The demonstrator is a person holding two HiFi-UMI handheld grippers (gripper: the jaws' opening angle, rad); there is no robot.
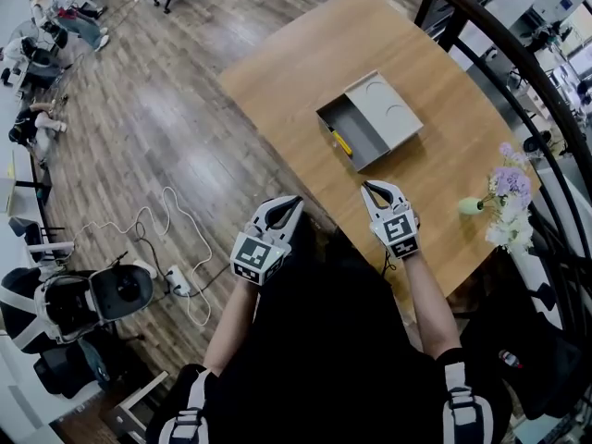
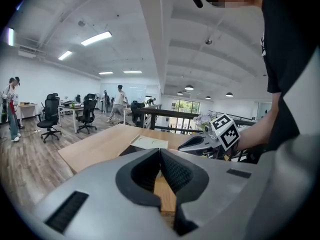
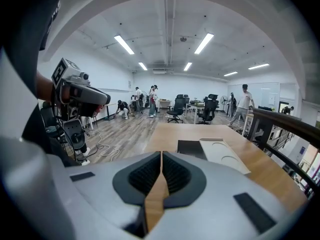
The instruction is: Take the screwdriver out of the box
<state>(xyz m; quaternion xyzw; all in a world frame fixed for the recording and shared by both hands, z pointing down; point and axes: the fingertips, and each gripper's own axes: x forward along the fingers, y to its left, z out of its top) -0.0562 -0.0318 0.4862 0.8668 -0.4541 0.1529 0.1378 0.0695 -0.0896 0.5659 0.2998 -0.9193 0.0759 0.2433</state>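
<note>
Wooden table (image 1: 305, 72) in an open office, with a grey box (image 1: 375, 146) on it, lid (image 1: 384, 109) slid half back. Only the head view looks inside: a yellow-handled screwdriver (image 1: 341, 142) lies in the open end. The gripper views catch just the box's outside. Left gripper (image 1: 292, 205) and right gripper (image 1: 373, 189) hover short of it, jaws pressed together, empty.

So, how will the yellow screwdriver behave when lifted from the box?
The screwdriver looks slim and rigid: probably light and stiff. Long and narrow, it may roll. It lies near the box wall, so gripping may be tight.
</note>
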